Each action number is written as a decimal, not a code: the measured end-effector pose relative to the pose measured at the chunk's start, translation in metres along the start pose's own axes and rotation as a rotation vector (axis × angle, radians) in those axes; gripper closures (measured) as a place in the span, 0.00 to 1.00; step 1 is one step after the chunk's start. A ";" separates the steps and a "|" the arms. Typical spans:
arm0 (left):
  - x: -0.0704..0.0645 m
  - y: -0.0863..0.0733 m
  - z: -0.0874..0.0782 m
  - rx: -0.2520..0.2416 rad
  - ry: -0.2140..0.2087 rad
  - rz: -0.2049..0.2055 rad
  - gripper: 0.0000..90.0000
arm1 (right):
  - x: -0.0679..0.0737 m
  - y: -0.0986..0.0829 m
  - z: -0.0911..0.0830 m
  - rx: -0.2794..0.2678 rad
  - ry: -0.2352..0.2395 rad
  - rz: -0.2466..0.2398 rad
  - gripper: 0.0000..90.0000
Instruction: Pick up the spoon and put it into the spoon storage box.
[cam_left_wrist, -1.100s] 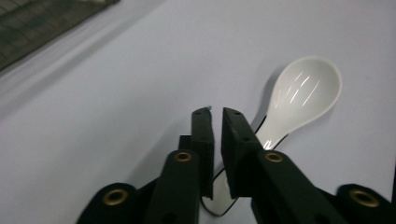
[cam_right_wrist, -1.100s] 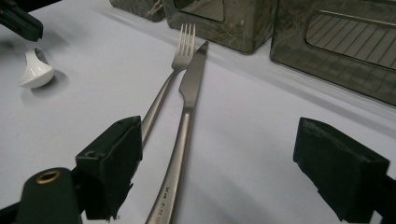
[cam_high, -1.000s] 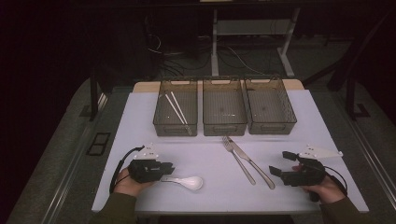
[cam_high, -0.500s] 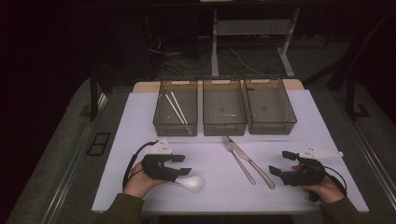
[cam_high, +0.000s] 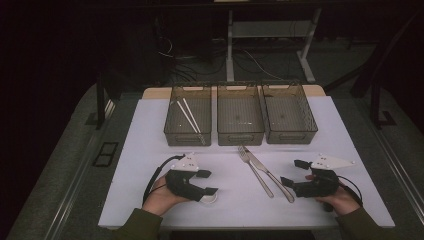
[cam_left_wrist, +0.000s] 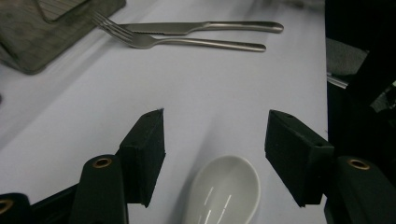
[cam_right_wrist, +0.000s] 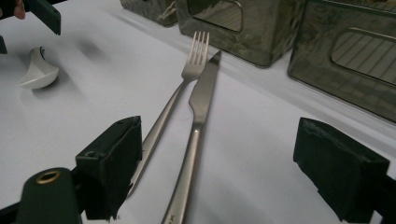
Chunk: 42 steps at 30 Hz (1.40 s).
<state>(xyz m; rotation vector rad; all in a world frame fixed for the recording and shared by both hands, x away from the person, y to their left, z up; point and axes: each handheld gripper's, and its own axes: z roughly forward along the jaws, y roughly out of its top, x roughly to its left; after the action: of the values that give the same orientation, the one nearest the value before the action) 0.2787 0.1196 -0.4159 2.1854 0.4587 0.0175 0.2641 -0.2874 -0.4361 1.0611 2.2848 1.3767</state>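
Spoon (cam_left_wrist: 224, 191): white ceramic, lying on the table (cam_high: 150, 130) between the parted jaws of the left gripper (cam_left_wrist: 215, 154), untouched. Right gripper (cam_right_wrist: 219, 168): jaws wide apart, facing the handles of fork (cam_right_wrist: 180, 95) and knife (cam_right_wrist: 198, 116).

We see a lab or test room rather than a home: a white-topped table (cam_high: 150, 135) stands on grey carpet in a dark space, cables (cam_high: 250, 60) trail on the floor behind it by a metal desk frame (cam_high: 230, 45), and three identical clear bins (cam_high: 240, 122) sit in a row (one holding chopsticks (cam_high: 187, 116)).
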 end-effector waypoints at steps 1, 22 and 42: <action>-0.001 -0.001 0.001 0.003 -0.002 0.002 0.41 | 0.000 0.000 0.001 0.001 0.001 -0.010 0.17; 0.002 -0.016 0.011 0.102 -0.013 -0.004 0.45 | 0.002 -0.001 0.001 0.019 0.000 -0.016 0.17; -0.002 -0.018 0.017 0.154 -0.023 0.033 0.49 | 0.002 -0.002 0.000 0.019 -0.003 -0.016 0.17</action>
<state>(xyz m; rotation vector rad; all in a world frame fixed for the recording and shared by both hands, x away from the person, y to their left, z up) 0.2747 0.1155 -0.4400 2.3413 0.4230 -0.0250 0.2621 -0.2865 -0.4374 1.0478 2.3041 1.3488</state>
